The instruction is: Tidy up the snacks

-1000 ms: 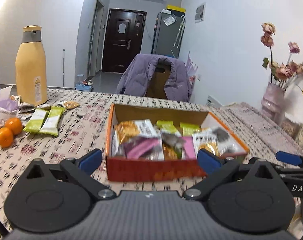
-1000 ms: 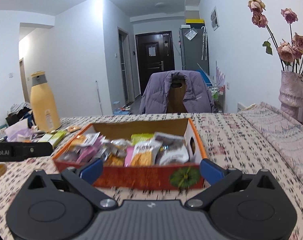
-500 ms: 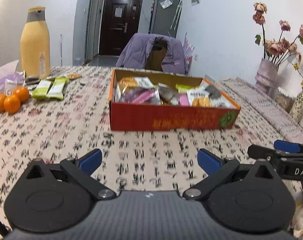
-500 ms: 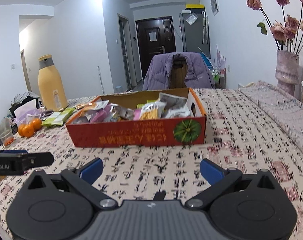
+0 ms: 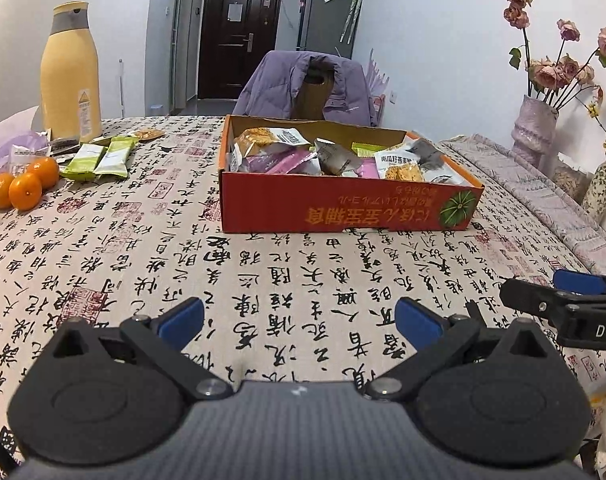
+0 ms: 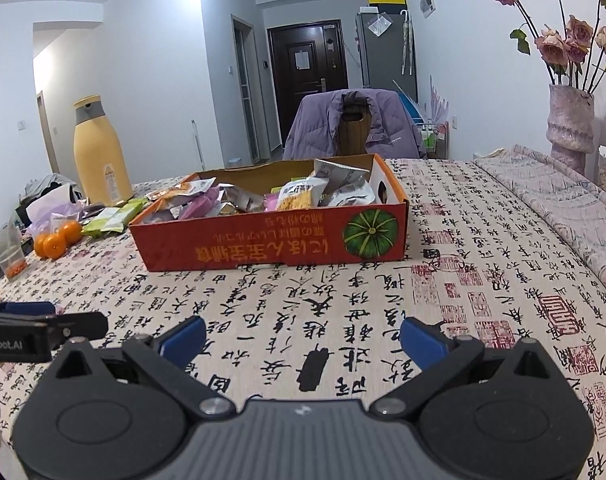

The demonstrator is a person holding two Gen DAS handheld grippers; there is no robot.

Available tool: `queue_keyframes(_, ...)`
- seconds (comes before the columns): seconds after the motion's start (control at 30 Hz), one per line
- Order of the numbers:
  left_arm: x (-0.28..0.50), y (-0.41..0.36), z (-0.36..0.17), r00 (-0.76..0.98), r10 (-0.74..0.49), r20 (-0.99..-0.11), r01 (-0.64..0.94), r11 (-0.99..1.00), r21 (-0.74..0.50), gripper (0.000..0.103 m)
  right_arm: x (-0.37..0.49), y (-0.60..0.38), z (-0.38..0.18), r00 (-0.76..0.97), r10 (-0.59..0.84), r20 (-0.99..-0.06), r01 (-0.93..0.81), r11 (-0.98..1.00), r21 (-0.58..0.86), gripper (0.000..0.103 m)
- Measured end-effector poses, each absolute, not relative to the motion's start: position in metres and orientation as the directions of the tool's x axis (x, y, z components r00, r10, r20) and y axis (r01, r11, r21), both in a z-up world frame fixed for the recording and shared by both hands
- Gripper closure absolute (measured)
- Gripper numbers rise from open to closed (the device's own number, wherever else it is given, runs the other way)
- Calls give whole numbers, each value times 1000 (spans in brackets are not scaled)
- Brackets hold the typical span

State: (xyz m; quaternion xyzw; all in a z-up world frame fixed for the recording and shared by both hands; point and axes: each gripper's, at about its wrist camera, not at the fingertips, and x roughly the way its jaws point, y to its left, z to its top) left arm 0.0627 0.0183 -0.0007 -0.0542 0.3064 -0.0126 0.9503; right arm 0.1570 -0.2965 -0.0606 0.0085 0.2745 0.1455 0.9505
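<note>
A red cardboard box (image 5: 343, 208) (image 6: 263, 244) stands on the calligraphy tablecloth, filled with several snack packets (image 5: 287, 156) (image 6: 299, 196). Two green snack packets (image 5: 99, 156) (image 6: 115, 216) lie on the cloth to the left of the box. My left gripper (image 5: 299, 320) is open and empty, low over the cloth well in front of the box. My right gripper (image 6: 303, 334) is open and empty, also in front of the box. Each gripper's tip shows at the edge of the other's view.
A tall yellow bottle (image 5: 71, 72) stands at the far left, with three oranges (image 5: 23, 184) and a purple bag (image 5: 15, 144) near it. A chair with a purple jacket (image 5: 307, 84) is behind the table. A vase of dried roses (image 6: 571, 120) stands at the right.
Both grippers have drawn back from the box toward the near edge of the table. The box now sits farther away, and both stay open and empty.
</note>
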Motion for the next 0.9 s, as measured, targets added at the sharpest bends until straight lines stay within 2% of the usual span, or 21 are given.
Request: queue_keyframes(0.9, 62, 16, -1, 810, -78, -581, 14, 993, -115, 0, 158, -295, -63, 802, 282, -527, -274, 957, 95, 0)
